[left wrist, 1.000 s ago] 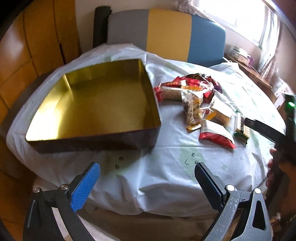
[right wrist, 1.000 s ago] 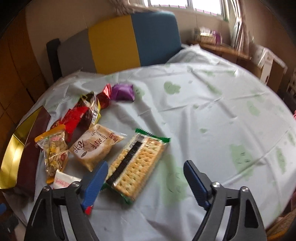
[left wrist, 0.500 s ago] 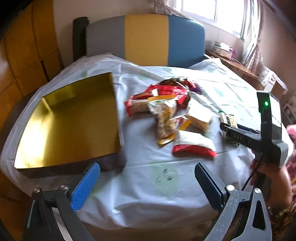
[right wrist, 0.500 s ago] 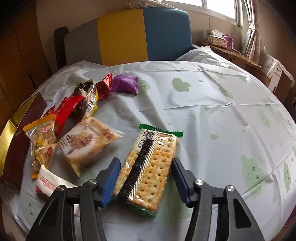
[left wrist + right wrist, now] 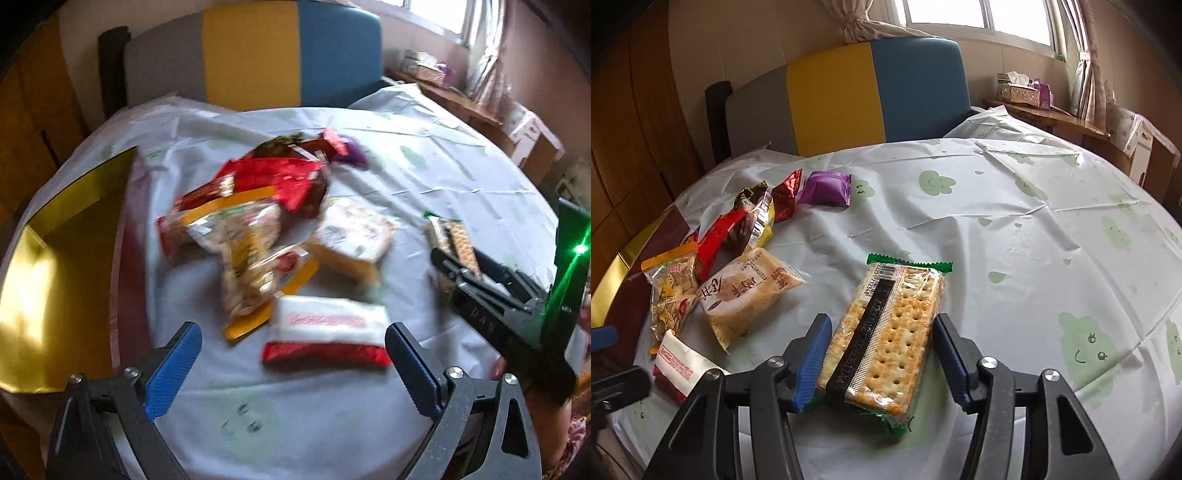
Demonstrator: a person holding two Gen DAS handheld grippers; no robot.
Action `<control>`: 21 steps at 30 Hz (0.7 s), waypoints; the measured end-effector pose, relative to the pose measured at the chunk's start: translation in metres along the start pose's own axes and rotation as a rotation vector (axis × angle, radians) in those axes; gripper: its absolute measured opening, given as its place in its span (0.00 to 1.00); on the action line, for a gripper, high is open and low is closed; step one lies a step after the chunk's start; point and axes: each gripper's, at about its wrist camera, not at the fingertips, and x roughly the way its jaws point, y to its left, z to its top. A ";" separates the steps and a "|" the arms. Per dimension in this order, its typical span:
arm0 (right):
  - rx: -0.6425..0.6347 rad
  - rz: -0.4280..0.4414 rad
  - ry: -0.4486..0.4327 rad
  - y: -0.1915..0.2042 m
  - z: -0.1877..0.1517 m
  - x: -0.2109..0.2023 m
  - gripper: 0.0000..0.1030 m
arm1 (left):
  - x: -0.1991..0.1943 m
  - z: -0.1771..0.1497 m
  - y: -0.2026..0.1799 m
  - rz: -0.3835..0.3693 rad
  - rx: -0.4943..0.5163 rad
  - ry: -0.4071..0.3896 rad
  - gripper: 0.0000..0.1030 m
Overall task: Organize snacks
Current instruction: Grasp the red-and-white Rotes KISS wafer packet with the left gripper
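The right gripper has just drawn its jaws in from wide to snug against both long sides of the cracker pack, which lies on the tabletop right of the snack pile. I judge the grip made and the lift due. The left gripper, jaws wide and empty, has swung right from the gold tin to the near white-and-red packet.
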 end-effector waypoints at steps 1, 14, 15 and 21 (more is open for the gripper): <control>0.007 0.007 -0.002 -0.001 0.000 0.000 0.57 | 0.004 0.001 -0.002 0.000 0.006 0.002 0.97; 0.015 0.020 -0.018 -0.004 -0.003 -0.002 0.57 | 0.025 -0.016 -0.007 -0.047 0.032 -0.039 0.65; 0.016 0.020 -0.018 -0.004 -0.003 -0.002 0.57 | 0.024 -0.017 -0.008 -0.041 0.045 -0.042 0.62; 0.015 0.019 -0.018 -0.005 -0.004 -0.003 0.57 | 0.018 -0.022 0.004 -0.090 -0.005 -0.053 0.58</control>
